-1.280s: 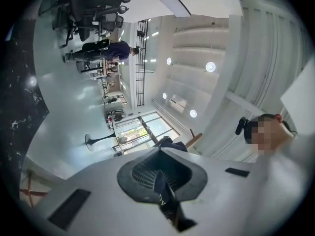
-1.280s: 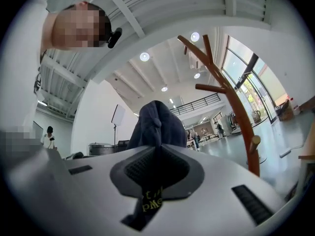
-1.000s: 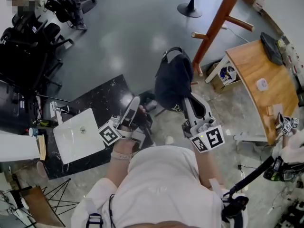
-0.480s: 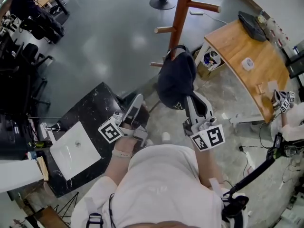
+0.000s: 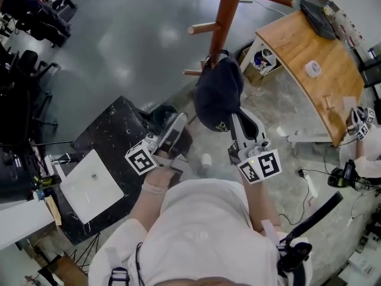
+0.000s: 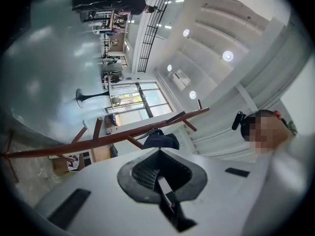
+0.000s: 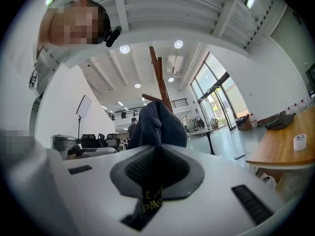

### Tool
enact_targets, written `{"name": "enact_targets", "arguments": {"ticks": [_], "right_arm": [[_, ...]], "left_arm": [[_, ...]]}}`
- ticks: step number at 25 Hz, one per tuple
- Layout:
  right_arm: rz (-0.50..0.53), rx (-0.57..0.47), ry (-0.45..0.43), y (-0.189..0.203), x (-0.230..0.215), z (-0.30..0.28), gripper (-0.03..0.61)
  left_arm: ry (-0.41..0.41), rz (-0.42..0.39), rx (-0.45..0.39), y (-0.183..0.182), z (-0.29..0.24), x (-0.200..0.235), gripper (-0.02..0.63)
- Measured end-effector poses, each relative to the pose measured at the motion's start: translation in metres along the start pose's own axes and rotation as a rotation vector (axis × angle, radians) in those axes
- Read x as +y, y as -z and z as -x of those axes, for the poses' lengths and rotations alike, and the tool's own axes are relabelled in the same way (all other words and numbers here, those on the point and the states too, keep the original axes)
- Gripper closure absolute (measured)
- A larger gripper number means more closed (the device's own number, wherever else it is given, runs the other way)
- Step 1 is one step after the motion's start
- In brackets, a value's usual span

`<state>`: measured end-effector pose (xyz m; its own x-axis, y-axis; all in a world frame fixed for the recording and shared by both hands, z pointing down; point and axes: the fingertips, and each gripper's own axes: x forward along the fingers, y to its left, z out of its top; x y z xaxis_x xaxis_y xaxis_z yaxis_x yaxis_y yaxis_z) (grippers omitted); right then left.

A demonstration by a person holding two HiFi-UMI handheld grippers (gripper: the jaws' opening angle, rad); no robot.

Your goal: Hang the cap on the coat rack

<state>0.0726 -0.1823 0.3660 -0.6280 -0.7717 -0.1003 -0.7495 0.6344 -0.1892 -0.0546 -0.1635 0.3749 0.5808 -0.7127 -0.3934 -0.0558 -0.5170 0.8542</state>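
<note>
- cap (image 5: 219,91), where is it sitting now?
- it is hanging in the air from my right gripper (image 5: 236,119). the jaws are pressing together on its edge, and yellow letters on the fabric are showing between them in the right gripper view.
- and the coat rack (image 5: 227,12)?
- it is standing just behind the cap. the top of the cap is lying close to a lower peg (image 5: 191,72), but i am not able to tell if they are touching.
- what is the left gripper (image 5: 177,124) doing?
- i am holding it low beside the right one, near the corner of the black table (image 5: 113,130). its jaws are sitting together and are gripping nothing.
</note>
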Motion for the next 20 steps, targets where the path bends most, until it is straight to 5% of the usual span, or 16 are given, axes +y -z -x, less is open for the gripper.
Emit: {"name": "enact_targets", "arguments": {"ticks": [4, 20], "right_arm": [[-0.009, 0.041, 0.012, 0.022, -0.012, -0.008, 0.534], [-0.046, 0.137, 0.027, 0.082, -0.034, -0.003, 0.534]], "left_arm": [[-0.004, -0.035, 0.043, 0.009, -0.007, 0.017, 0.606], [-0.026, 0.06, 0.076, 0.049, -0.02, 0.077, 0.606]]}}
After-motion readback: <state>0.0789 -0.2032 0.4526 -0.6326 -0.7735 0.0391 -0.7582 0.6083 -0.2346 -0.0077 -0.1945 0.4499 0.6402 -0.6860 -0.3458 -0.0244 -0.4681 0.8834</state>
